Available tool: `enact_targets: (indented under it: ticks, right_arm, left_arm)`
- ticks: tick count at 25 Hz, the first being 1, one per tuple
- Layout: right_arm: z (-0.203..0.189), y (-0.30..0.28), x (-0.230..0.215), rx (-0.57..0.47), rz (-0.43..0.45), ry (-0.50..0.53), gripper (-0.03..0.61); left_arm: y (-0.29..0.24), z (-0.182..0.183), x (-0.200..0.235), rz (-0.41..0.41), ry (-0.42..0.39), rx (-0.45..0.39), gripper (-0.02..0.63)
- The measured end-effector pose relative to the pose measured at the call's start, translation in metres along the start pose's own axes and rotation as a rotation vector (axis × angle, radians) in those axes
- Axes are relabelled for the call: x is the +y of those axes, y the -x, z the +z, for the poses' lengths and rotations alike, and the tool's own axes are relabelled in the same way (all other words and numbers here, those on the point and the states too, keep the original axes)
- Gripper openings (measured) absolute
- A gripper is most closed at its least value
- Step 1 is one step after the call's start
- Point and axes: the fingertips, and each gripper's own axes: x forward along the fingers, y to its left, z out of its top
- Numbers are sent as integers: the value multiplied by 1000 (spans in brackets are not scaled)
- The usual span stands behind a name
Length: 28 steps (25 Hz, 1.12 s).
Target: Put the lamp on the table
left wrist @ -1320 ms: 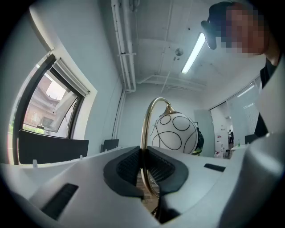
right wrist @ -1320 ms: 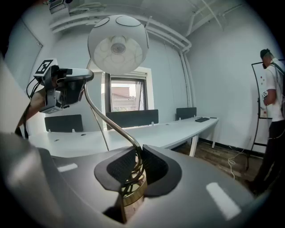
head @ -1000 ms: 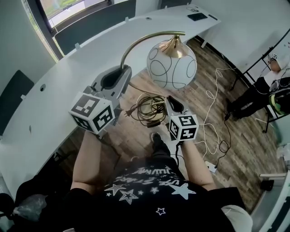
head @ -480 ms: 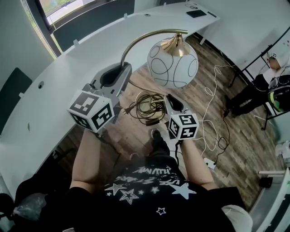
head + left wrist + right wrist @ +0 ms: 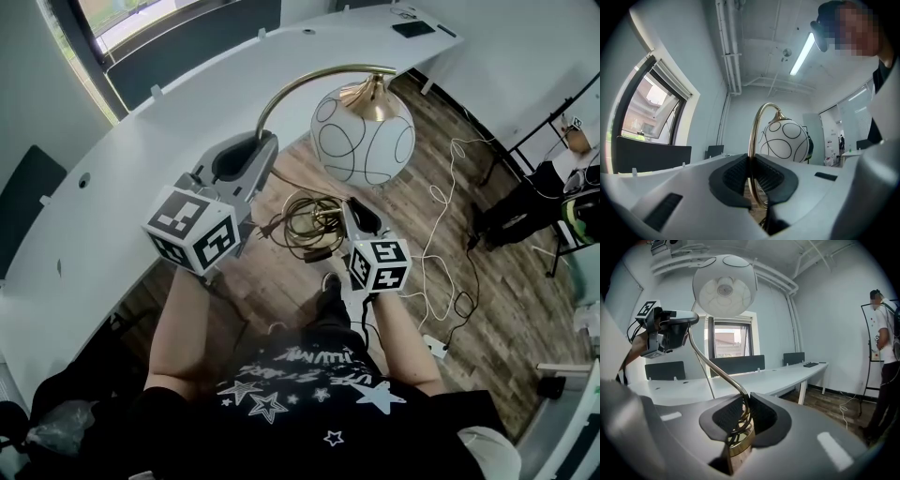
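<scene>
The lamp [image 5: 364, 141] hangs in the air over the wooden floor [image 5: 450, 178], not yet above the white worktop [image 5: 122, 159], which sweeps from eight to one o'clock. The left claw [image 5: 246, 157] is narrow, pinched on the curved brass stem [image 5: 300, 82]. The right claw [image 5: 362, 214] is clamped on the lamp's lower end, amid the coiled cord [image 5: 305, 220]. The globe shade [image 5: 352, 159] looks top-heavy at one o'clock, so both grips need firmness. Carry it level towards eleven o'clock, set the base down first, and mind the cord for snags.
</scene>
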Motion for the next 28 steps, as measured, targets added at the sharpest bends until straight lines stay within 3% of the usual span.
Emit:
enact_targets:
  ticks: [6,16,21,28]
  right_arm:
    - [7,-20,-45,20,21,-12,44]
    - [51,-95,-119,28,59,-4,44]
    - [46,-107,-135,16,93,23,44]
    - [58,-123,-205,12,129,20,44]
  left_arm:
    - [-53,-4,3,23,4,27,32]
    - [-144,5,49,80,21,43,32]
    - [-157,-6,49,114,11,22,32]
    - [-225,-11,37,143,-1,33,32]
